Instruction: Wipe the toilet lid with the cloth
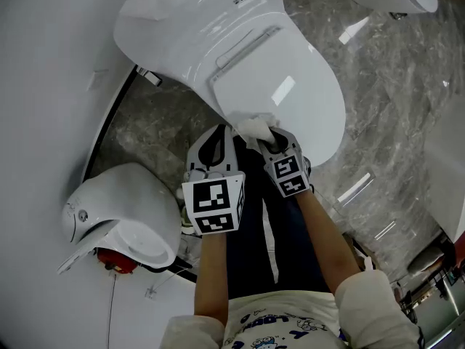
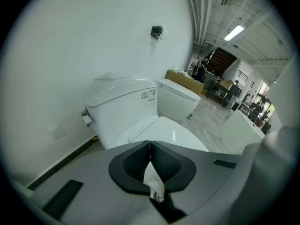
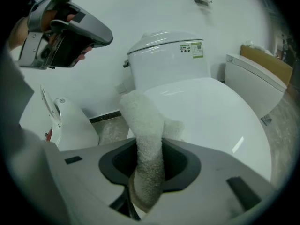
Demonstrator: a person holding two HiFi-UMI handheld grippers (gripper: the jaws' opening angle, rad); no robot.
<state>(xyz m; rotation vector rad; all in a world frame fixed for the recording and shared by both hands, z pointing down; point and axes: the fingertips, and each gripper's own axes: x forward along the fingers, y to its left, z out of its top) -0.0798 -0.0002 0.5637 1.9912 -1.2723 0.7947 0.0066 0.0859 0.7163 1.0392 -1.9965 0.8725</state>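
At the frame's centre, the right gripper pinches the white cloth at the toilet lid's lower edge. The left gripper, just left of it, has its jaws pressed together.

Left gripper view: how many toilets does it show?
2: the nearer toilet against the wall, and a second toilet just beyond it on the right. More may be hidden outside this view.

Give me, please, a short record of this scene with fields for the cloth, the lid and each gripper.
cloth: white and fluffy, clamped in the right gripper, with its free end at the near part of the lid
toilet lid: white, glossy, closed
right gripper: shut on the cloth, over the lid's near edge
left gripper: jaws together, holding nothing, raised beside the right one and not touching the lid
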